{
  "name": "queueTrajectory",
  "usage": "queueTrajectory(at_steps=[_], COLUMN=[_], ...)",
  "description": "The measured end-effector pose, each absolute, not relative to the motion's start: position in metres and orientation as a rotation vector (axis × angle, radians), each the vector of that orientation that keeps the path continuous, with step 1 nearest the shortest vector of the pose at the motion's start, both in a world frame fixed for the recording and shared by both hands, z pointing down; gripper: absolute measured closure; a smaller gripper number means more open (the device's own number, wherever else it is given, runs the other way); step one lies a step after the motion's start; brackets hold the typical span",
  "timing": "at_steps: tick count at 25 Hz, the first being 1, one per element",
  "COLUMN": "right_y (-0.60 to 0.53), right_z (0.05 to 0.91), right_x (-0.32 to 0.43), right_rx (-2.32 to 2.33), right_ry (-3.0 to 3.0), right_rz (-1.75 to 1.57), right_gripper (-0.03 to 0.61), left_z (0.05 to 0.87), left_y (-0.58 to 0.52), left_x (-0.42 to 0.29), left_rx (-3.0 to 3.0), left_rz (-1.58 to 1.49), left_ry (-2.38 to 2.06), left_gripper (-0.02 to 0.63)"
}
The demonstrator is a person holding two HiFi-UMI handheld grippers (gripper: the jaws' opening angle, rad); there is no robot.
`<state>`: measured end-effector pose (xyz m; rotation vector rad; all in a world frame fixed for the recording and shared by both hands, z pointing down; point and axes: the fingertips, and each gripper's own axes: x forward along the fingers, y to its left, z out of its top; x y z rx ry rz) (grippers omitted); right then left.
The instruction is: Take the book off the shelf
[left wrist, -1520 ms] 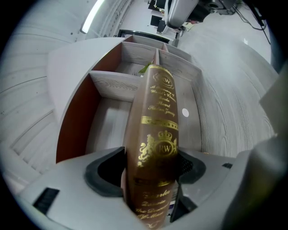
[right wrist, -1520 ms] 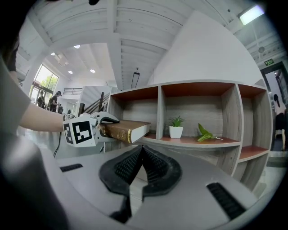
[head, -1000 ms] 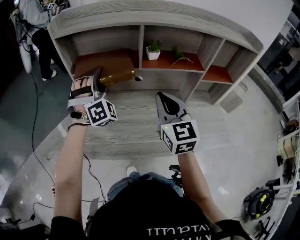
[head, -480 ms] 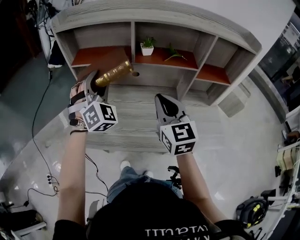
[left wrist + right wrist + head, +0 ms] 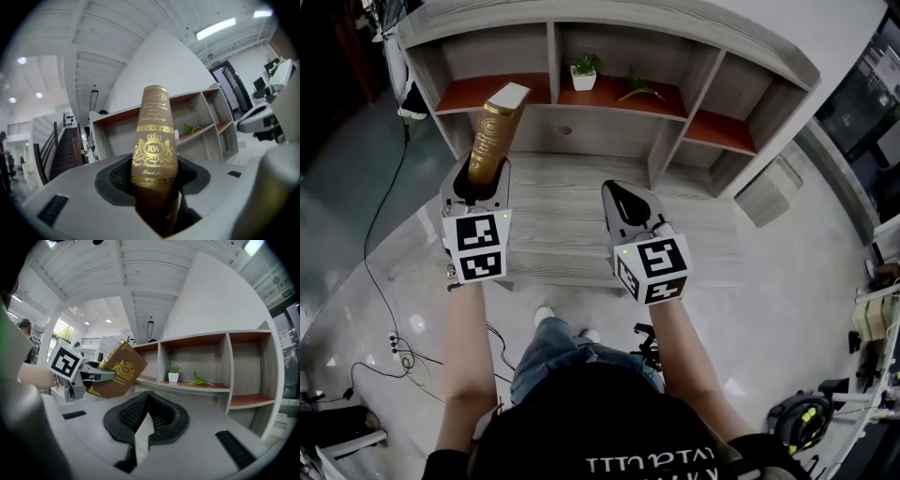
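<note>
A brown book (image 5: 492, 136) with gold print is out of the shelf (image 5: 675, 26) and stands nearly upright in front of its left compartment. My left gripper (image 5: 478, 174) is shut on the book's lower end. In the left gripper view the book (image 5: 153, 140) rises between the pads, spine toward the camera, and hides my left gripper's (image 5: 154, 190) tips. My right gripper (image 5: 617, 193) hovers over the grey desk top (image 5: 562, 234), shut and empty. The right gripper view shows its own jaws (image 5: 146, 401) pressed together, and the book (image 5: 117, 373) held at the left.
A small potted plant (image 5: 583, 73) and a green sprig (image 5: 639, 86) sit in the shelf's middle compartment. The right compartment (image 5: 717, 131) holds nothing. A cable (image 5: 380, 244) runs over the floor at the left, and gear (image 5: 806, 403) lies at the lower right.
My left gripper has drawn the book out of the left compartment, back toward me, and turned it from lying tilted to nearly upright. The right gripper has barely moved.
</note>
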<state>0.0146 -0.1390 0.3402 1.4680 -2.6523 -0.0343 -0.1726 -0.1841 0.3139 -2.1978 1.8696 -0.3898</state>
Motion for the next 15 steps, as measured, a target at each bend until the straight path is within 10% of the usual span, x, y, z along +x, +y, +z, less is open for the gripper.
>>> queueTrajectory(at_steps=[15], right_y=[-0.15], right_z=[0.325], right_x=[0.016], right_rx=[1.573], right_ry=[-2.596], right_rz=[-0.102], right_gripper=[0.565], left_z=[0.306], left_y=[-0.158], left_x=[-0.179], left_rx=[-2.252], left_rz=[-0.019], left_ry=[1.957], left_gripper=[0.385])
